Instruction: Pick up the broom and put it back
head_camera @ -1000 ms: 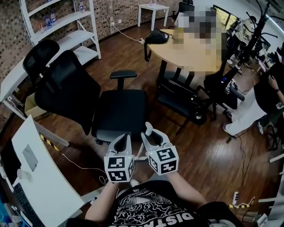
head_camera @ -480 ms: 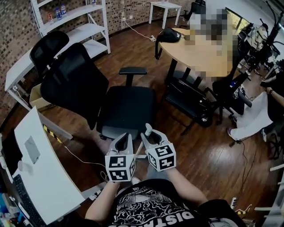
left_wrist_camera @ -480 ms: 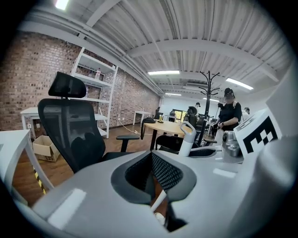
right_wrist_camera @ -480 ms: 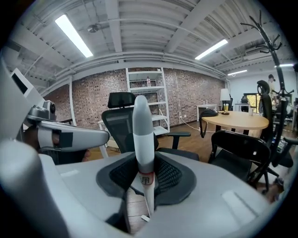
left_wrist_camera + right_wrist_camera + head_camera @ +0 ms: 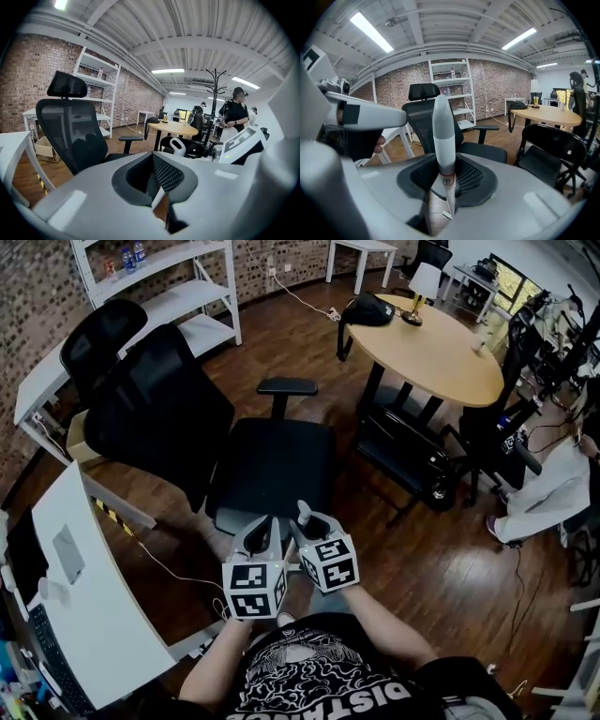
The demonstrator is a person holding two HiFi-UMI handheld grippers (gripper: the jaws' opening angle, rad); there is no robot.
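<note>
Currently right hand-held gripper (image 5: 444, 180) clamped on broom handle (image 5: 442, 136), left hand-held gripper (image 5: 157, 182) closed, empty.

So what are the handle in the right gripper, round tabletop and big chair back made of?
Grey-and-white tapered handle: smooth, matt, likely plastic or coated metal. Round tan tabletop: wood or wood-look laminate, even satin surface. Black office chair back: mesh fabric, partly see-through.

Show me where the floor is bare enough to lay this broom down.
Bare wood floor lies right of the office chair, short of the folding chair. Another strip runs between the white shelf and the round table. Under that table it is crowded.
</note>
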